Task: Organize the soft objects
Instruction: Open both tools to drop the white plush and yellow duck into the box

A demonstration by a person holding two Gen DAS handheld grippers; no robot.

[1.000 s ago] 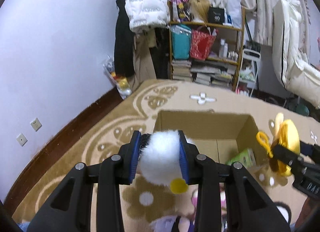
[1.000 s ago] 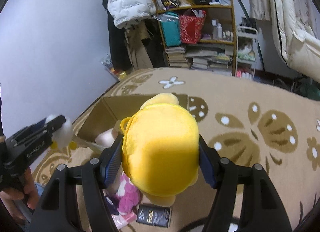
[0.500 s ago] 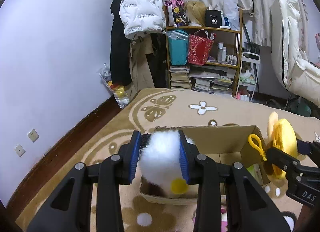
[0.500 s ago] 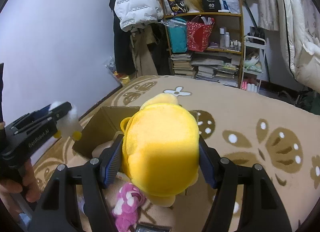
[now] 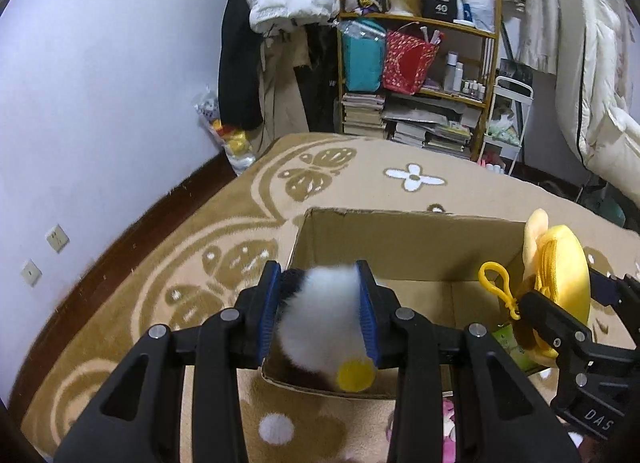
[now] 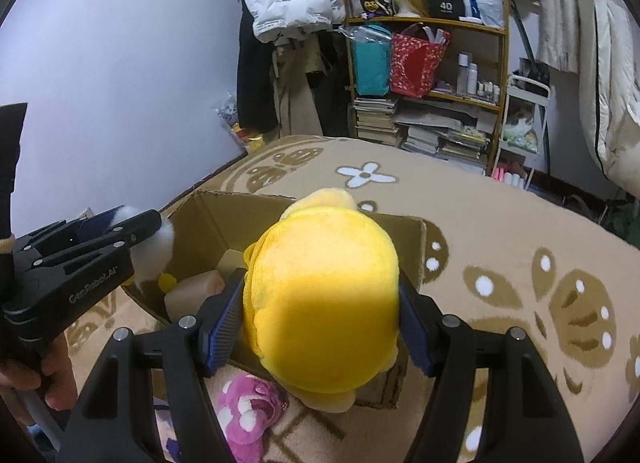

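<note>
My left gripper (image 5: 320, 307) is shut on a fluffy white plush toy (image 5: 316, 323) with a yellow foot, held over the near left corner of an open cardboard box (image 5: 400, 239). In the right wrist view that gripper (image 6: 132, 239) and its white plush toy (image 6: 154, 255) hang over the box's (image 6: 216, 215) left side. My right gripper (image 6: 320, 311) is shut on a round yellow plush toy (image 6: 324, 303) above the box's near right part. From the left wrist view the yellow plush toy (image 5: 560, 275), with a yellow clip, shows at the right.
A pink plush toy (image 6: 248, 415) lies on the patterned carpet (image 6: 500, 231) in front of the box. Inside the box are a peach-coloured thing (image 6: 196, 291) and a green pack (image 5: 510, 343). A cluttered shelf (image 5: 416, 75) and hanging coats stand at the far wall.
Both grippers have moved forward and down with their toys, so the box now lies closer beneath them. The grips on the white and yellow toys look unchanged.
</note>
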